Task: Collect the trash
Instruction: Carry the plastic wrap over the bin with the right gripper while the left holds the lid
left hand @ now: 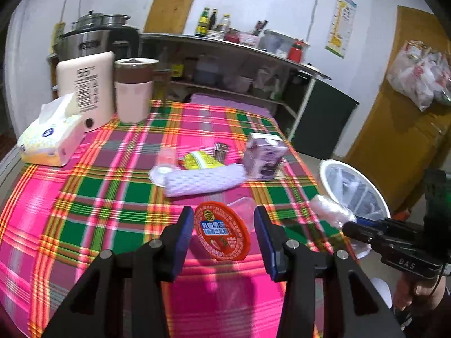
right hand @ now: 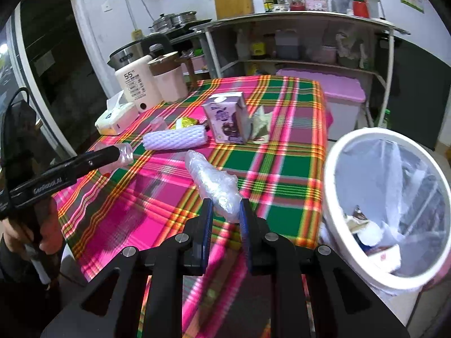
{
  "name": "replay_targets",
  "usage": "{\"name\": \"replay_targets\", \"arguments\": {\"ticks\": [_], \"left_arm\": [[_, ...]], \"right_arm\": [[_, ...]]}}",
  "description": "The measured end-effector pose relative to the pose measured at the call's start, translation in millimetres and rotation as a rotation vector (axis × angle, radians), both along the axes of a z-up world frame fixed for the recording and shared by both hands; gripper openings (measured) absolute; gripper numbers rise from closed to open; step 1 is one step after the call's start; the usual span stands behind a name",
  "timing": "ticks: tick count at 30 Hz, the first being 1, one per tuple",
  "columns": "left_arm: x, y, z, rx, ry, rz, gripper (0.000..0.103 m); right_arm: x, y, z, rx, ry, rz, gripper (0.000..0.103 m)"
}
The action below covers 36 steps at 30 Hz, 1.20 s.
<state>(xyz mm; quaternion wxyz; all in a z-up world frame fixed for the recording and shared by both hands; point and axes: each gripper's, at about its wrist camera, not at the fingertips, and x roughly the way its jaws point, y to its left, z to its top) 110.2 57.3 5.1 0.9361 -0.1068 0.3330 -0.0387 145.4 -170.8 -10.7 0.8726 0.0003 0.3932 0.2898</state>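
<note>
My left gripper [left hand: 223,211] is shut on a clear jelly cup with an orange printed lid [left hand: 222,233], held just above the plaid tablecloth [left hand: 112,197]. The right wrist view shows that gripper [right hand: 118,152] from the side with the cup [right hand: 126,153] at its tip. My right gripper [right hand: 227,201] is shut on a crumpled clear plastic wrap [right hand: 214,183], near the table's right edge. A white-rimmed bin [right hand: 328,174] with a clear liner stands to its right and holds some trash. A purple milk carton [right hand: 227,121], a white foam net sleeve [right hand: 174,139] and a yellow wrapper [right hand: 186,122] lie mid-table.
A tissue pack [left hand: 50,140], a cream kettle [left hand: 87,90] and a pink mug [left hand: 134,90] stand at the table's far left. Behind it are a metal shelf [right hand: 296,17] with bottles and a pink-lidded box [right hand: 338,90]. A hand [right hand: 48,236] grips the left tool.
</note>
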Motion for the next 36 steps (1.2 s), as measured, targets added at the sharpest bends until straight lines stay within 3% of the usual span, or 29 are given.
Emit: {"name": "replay_targets", "arguments": {"ticks": [23, 36], "left_arm": [[37, -134, 6, 0.028, -0.003, -0.293, 0.046], [67, -191, 3, 0.027, 0.005, -0.411, 0.046]], "right_arm": [[-8, -127, -1, 0.003, 0.009, -0.293, 0.020], [-3, -165, -10, -0.012, 0.036, -0.378, 0.020]]}}
